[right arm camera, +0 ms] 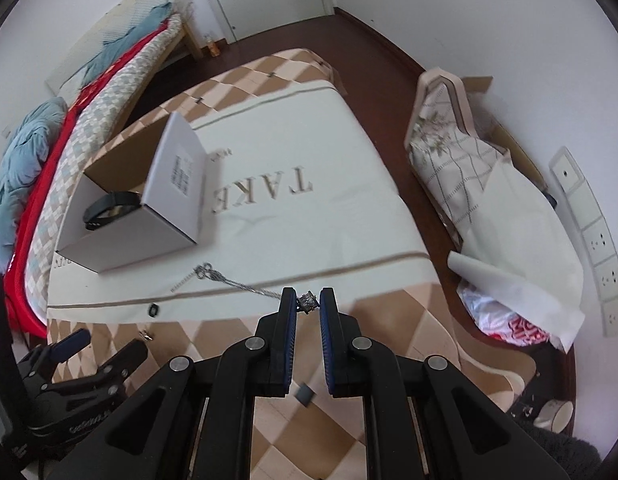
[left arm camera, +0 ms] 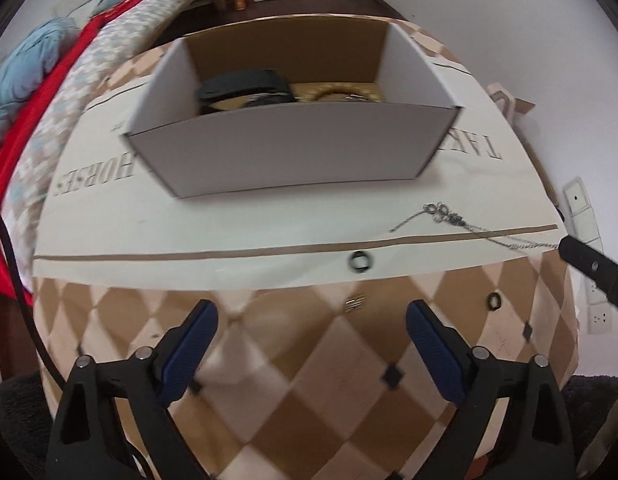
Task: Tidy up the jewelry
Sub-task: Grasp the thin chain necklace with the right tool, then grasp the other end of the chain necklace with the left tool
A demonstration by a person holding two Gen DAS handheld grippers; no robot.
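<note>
An open cardboard box [left arm camera: 293, 152] sits on a printed cloth [left arm camera: 229, 224] spread over the surface [left arm camera: 309, 380]. In the box lie a watch [left arm camera: 245, 88] at left and a bangle [left arm camera: 341, 94] at right. Near of the box, to the right, a chain necklace [left arm camera: 461, 224] lies on the cloth, its right end between the right gripper's [right arm camera: 307, 302] pads. A ring [left arm camera: 360, 262] lies at the cloth's near edge; nearer, off the cloth, lie a small clasp [left arm camera: 355, 303] and, to its right, another ring [left arm camera: 494, 301]. A bed [right arm camera: 109, 60] stands far left.

we see a red blanket [right arm camera: 75, 108] and blue quilt [right arm camera: 19, 168] on the bed, wall sockets [right arm camera: 601, 248], folded floral bedding [right arm camera: 457, 156].
</note>
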